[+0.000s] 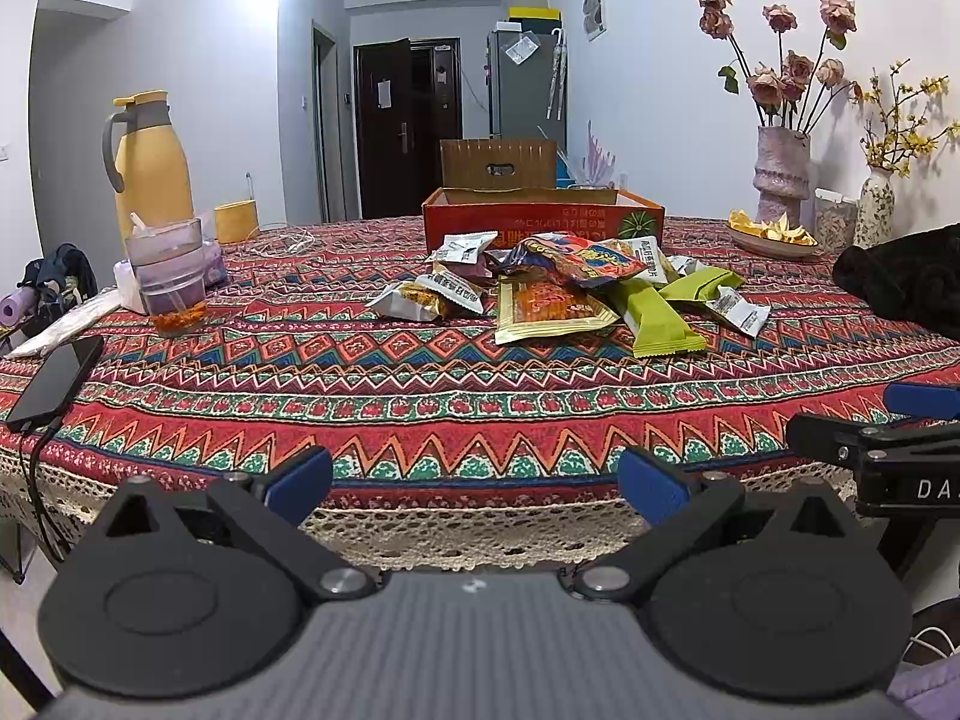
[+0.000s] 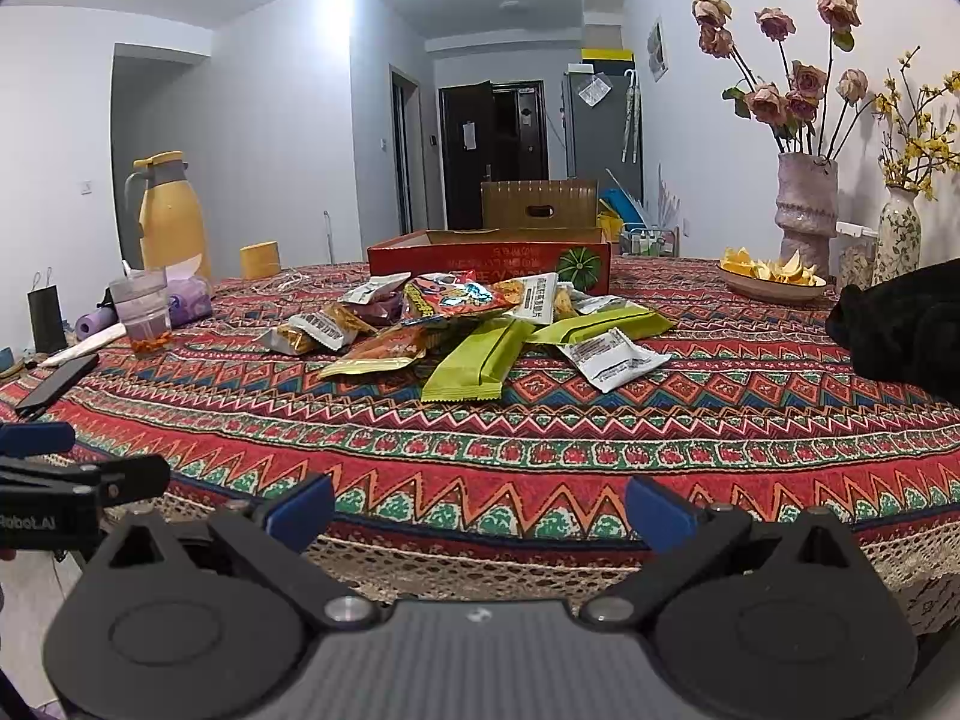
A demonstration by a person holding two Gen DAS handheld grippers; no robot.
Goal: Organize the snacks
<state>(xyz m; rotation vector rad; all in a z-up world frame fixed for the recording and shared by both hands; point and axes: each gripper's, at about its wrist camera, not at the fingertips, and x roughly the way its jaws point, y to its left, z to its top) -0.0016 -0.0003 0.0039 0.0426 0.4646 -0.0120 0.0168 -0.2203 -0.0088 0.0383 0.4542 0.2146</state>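
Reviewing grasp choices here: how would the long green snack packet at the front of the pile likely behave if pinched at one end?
The green packet looks like thin, glossy film, so it is probably light and somewhat slippery. It lies flat and long, so it may sag if lifted by one end. Its far end sits under other snacks, which could shift.

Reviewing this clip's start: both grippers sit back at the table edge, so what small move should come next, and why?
Probably ease the right gripper forward toward the nearest green packet. Both it and the left gripper are open and empty at the table's edge, the snack pile lies untouched mid-table, and the red box behind it stands open, likely the destination.
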